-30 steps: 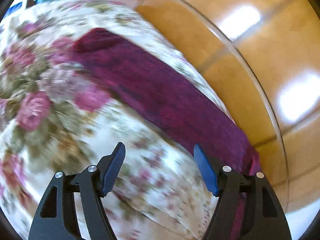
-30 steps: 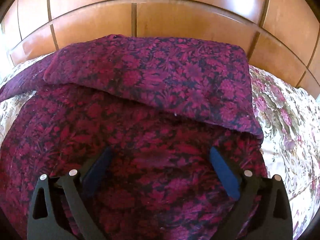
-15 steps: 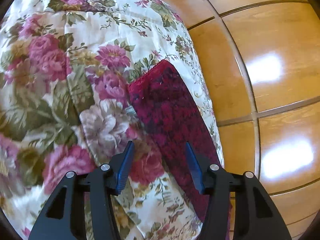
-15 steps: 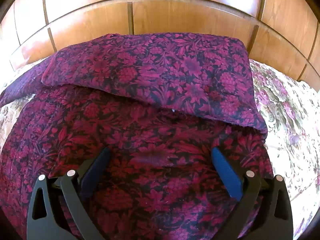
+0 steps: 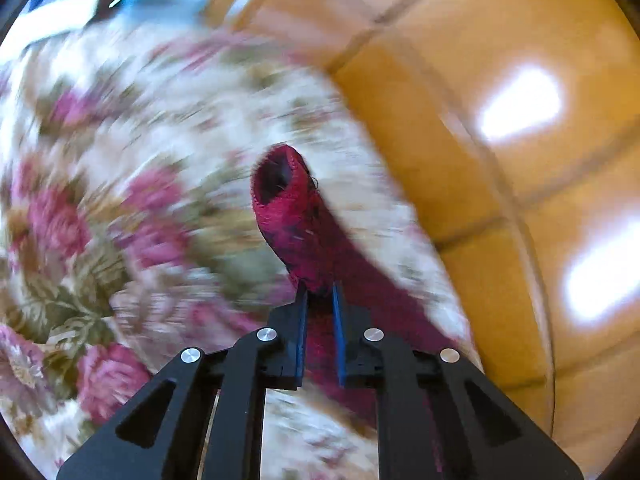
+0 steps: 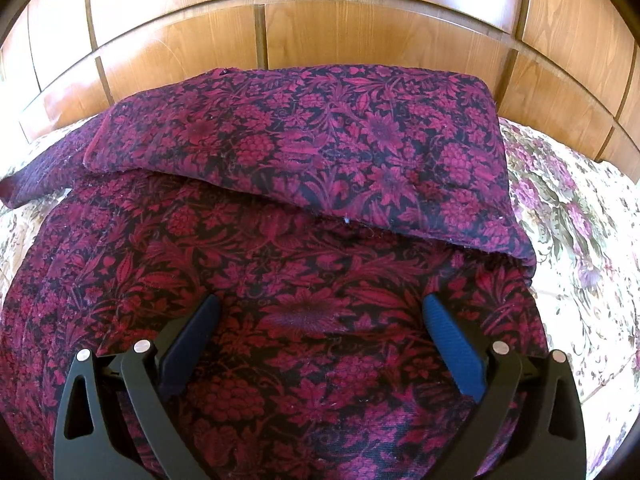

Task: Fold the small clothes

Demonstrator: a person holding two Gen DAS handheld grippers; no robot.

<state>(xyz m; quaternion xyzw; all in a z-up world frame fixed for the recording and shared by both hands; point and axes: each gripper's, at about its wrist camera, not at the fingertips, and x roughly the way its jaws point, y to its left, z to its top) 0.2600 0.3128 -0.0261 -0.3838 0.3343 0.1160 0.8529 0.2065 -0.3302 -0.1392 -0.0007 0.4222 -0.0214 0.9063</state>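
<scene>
Left gripper (image 5: 319,294) pinches garment (image 5: 292,216); right gripper (image 6: 320,312) gapes.

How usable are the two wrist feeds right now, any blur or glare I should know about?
Left wrist view: motion blur smears the floral bedspread; the left tongs and the pinched dark red cloth end stay fairly sharp; window glare sits on the wooden panels. Right wrist view: sharp, evenly lit, fisheye bending the panel lines; right tongs open over the patterned garment.
</scene>
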